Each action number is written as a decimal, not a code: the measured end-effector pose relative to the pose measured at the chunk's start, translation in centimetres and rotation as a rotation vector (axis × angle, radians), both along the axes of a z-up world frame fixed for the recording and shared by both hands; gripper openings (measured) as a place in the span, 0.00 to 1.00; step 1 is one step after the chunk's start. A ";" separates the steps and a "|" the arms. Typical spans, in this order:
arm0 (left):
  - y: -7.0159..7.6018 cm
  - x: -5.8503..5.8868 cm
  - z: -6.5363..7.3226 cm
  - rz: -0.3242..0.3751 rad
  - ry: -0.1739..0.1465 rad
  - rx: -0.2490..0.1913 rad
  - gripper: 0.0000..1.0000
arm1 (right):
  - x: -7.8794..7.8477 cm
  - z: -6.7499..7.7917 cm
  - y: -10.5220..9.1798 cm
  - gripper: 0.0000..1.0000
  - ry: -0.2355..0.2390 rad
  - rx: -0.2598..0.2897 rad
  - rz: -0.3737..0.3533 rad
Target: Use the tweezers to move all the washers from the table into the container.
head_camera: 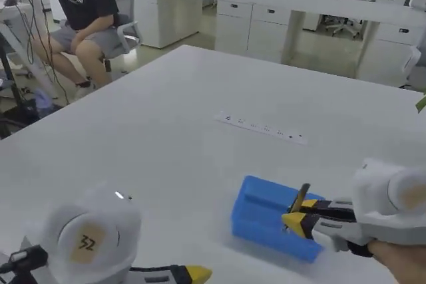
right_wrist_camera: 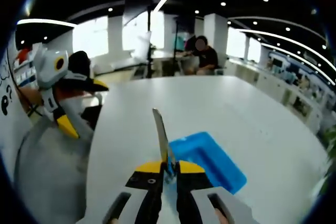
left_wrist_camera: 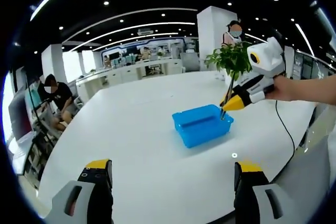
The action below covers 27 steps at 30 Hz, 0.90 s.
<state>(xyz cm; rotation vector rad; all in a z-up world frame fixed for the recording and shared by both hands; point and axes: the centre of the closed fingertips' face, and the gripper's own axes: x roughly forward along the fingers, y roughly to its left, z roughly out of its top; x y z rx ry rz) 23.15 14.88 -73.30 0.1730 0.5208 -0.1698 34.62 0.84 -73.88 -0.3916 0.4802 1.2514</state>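
On the far left, beyond the tabletop (head_camera: 166, 138), one person (head_camera: 80, 4) sits in a chair, well clear of my work. Nearer me, my left gripper (left_wrist_camera: 172, 166) hangs low over the smooth white surface, its two yellow-tipped jaws spread wide with nothing between them. One small ring-shaped washer (left_wrist_camera: 234, 155) lies flat on the tabletop just ahead of that gripper, between it and the container (head_camera: 266, 214). Farther back, one flush strip of sockets (head_camera: 263, 128) is set into the surface. The container is a single blue plastic box, rectangular and open-topped, with bare tabletop all round it. My right gripper (right_wrist_camera: 169, 169) is clenched on one pair of thin metal tweezers (right_wrist_camera: 161, 132), whose points sit at the container's rim; whether they hold a washer I cannot tell. One leafy potted plant (left_wrist_camera: 233, 59) stands behind.
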 end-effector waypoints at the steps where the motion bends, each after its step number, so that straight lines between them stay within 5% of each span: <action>1: 0.1 0.0 -0.1 0.007 -0.004 0.007 0.99 | 0.7 0.0 -0.2 0.06 -0.011 0.001 -0.025; 11: 2.5 -0.5 -1.2 0.121 -0.030 -0.014 0.99 | 3.6 -2.7 0.5 0.06 0.011 -0.011 -0.117; 13: 2.8 -0.1 -0.6 0.138 -0.079 -0.006 0.99 | 3.9 -3.6 0.7 0.06 0.037 -0.004 -0.143; 18: 3.1 -0.2 -1.6 0.134 -0.042 0.016 0.99 | 4.6 -5.6 0.9 0.06 0.103 0.017 -0.205; 21: 3.2 -0.2 -1.6 0.138 -0.041 0.002 0.99 | 5.3 -6.6 0.6 0.06 0.104 0.001 -0.224; 27: 3.3 -0.2 -2.2 0.128 -0.029 0.067 0.96 | 5.0 -7.7 0.6 0.06 0.105 -0.032 -0.241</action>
